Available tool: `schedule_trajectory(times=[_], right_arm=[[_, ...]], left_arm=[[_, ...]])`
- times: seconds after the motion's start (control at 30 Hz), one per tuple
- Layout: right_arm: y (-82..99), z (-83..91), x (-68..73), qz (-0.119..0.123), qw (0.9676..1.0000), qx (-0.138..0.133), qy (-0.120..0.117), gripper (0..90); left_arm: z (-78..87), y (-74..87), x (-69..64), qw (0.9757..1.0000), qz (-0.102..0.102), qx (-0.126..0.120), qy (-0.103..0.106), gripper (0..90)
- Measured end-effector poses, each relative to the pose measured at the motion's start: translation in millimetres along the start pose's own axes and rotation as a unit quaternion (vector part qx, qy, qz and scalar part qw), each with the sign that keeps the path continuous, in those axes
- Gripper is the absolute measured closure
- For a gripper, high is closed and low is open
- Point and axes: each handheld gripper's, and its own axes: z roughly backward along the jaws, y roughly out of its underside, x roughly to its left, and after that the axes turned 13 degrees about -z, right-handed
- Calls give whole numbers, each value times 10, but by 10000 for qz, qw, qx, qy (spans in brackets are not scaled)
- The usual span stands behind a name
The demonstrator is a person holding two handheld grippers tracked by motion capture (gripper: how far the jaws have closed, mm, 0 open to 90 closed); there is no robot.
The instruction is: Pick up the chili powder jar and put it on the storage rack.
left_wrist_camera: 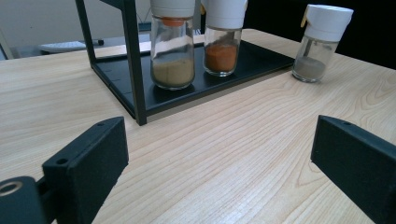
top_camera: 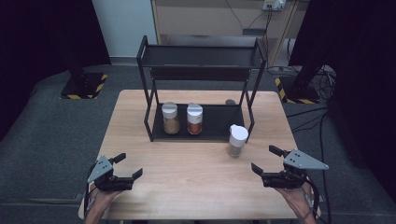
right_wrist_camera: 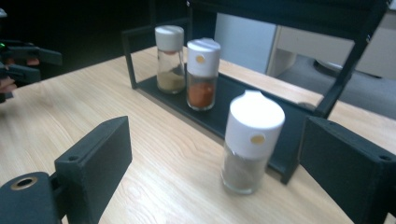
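A black two-tier rack [top_camera: 219,122] stands at the far middle of a wooden table [top_camera: 187,172]. On its lower shelf are a jar of tan powder [top_camera: 171,119] and a jar of orange-red powder [top_camera: 194,120], both white-capped. A third jar, with grey-brown powder [top_camera: 237,141], stands on the table by the rack's front right leg. My left gripper [top_camera: 130,164] rests open near the front left edge, nothing between its jaws. My right gripper [top_camera: 263,158] is open at the front right, and the grey-brown jar [right_wrist_camera: 250,144] stands just ahead of its jaws, apart from them.
The rack's upper shelf [top_camera: 201,56] holds nothing. A small dark object [top_camera: 229,101] lies on the table behind the rack. Grey floor surrounds the table, with striped stand bases [top_camera: 84,88] and cables [top_camera: 317,121] on it. A wooden cabinet [top_camera: 219,18] is at the back.
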Motion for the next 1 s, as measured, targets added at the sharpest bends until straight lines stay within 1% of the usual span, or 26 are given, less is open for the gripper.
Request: schedule_trajectory(times=[0.03, 0.1, 0.13, 0.2, 0.3, 0.37, 0.4, 0.5, 0.67, 0.73, 0.8, 1.0], right_arm=[[0, 0, 0, 0, 10000, 0, 0, 99], [98, 2, -38, -99, 9999, 25, 38, 98], [98, 2, -38, -99, 9999, 25, 38, 98], [150, -3, -63, -172, 9998, 49, 47, 97], [225, -19, -69, -152, 9998, 69, 119, 95], [291, -37, -66, -102, 9997, 70, 209, 93], [291, -37, -66, -102, 9997, 70, 209, 93], [379, -72, -112, -166, 9996, 78, 221, 89], [425, -101, -131, -171, 9995, 128, 235, 88], [468, -110, -136, -164, 9995, 98, 248, 88], [484, -124, -148, -200, 9995, 127, 229, 87], [506, -144, -140, -99, 9996, 122, 234, 90]], left_arm=[[0, -4, -4, 10000, -10, 10, 3, 33], [-3, -9, -11, 10000, -30, 17, 4, 32], [-3, -12, -15, 10000, -38, 20, 2, 32], [-1, -15, -21, 10000, -39, 23, 3, 32], [4, -19, -32, 10000, -56, 18, 0, 32], [7, -23, -42, 10000, -64, 21, -8, 32], [8, -24, -46, 10000, -73, 20, -2, 32], [9, -30, -57, 10000, -86, 34, -4, 32], [26, -29, -79, 10000, -74, 8, -1, 32], [30, -34, -90, 9999, -123, 3, 14, 33], [23, -38, -94, 9999, -167, 2, 31, 33], [20, -33, -90, 9998, -181, -24, 67, 33]])
